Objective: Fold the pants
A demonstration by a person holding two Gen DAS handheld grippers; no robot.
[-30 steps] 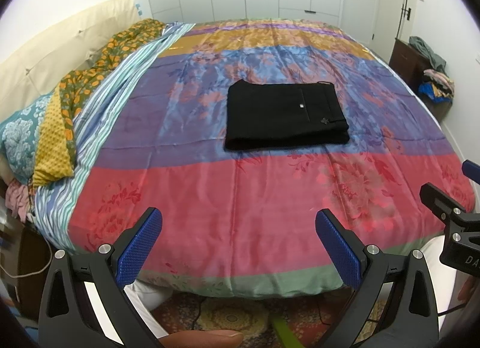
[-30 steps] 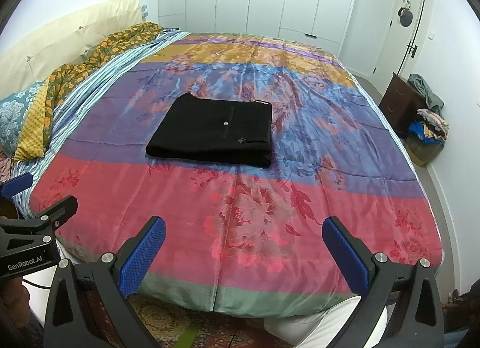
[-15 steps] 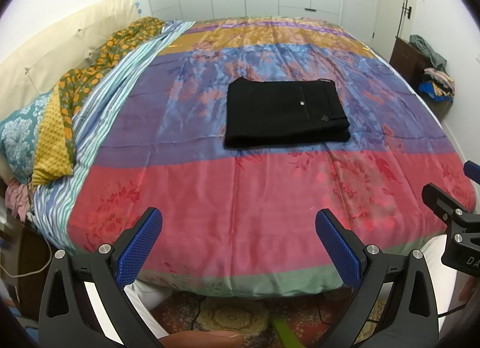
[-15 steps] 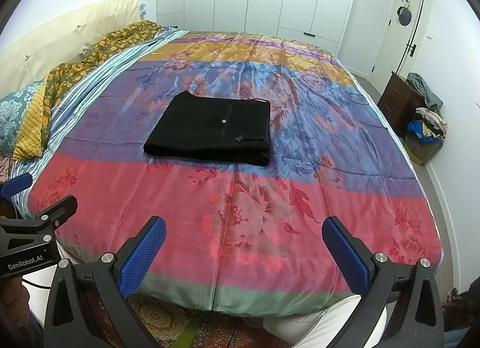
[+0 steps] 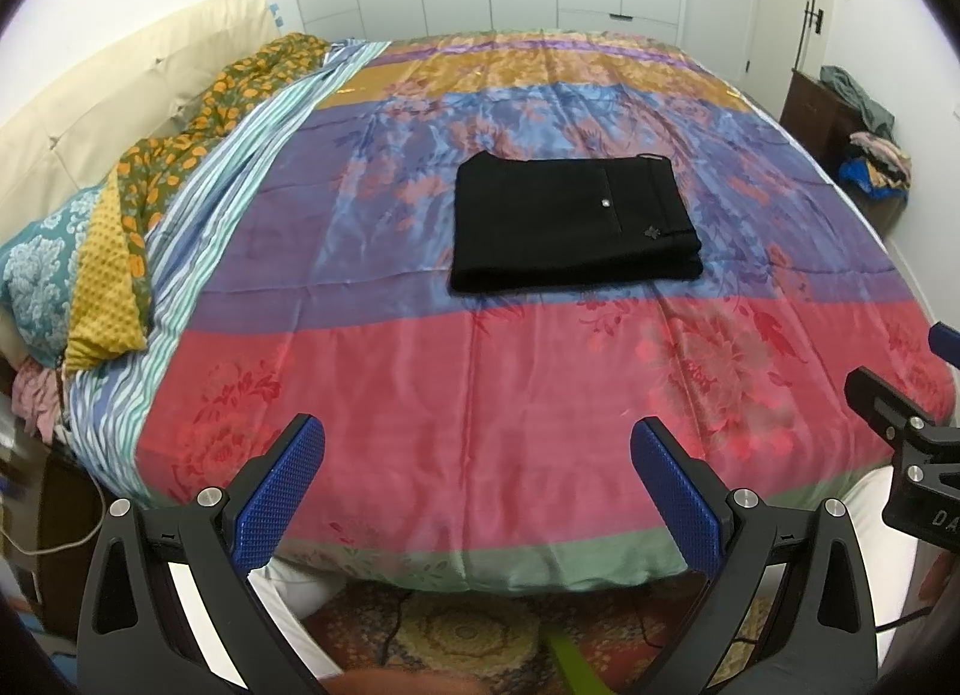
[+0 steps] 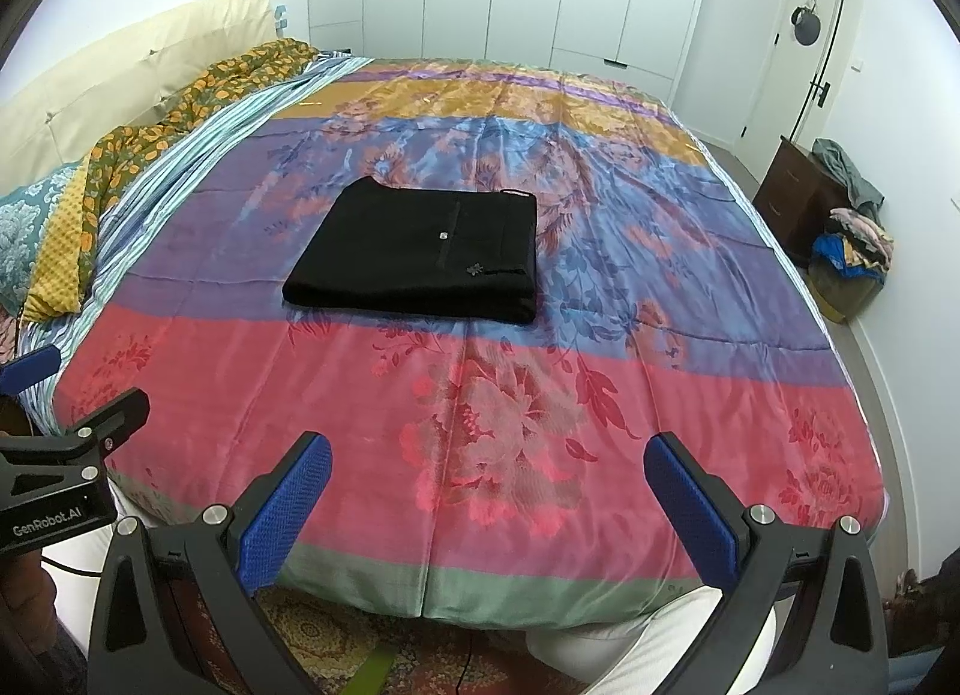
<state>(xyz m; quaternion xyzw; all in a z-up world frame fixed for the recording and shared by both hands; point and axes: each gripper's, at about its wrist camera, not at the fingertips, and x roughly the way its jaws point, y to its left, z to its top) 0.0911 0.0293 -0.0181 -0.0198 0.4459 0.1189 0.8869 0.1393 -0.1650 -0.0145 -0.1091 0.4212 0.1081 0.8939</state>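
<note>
well, the black pants lie in a neat flat block in the middle of the bed, on the blue and purple part of the shiny bedspread. the edges look lined up, so i think the folding is done and nothing much is left to do.

the left gripper is spread wide and holds nothing. the right gripper is spread wide too, with nothing in it. both hang over the foot of the bed, well apart from the pants.

the left view shows more of the pillows and the striped sheet. the right view shows the whole door and the pile of clothes by the wall better. each view also shows a bit of the other gripper at its edge.
</note>
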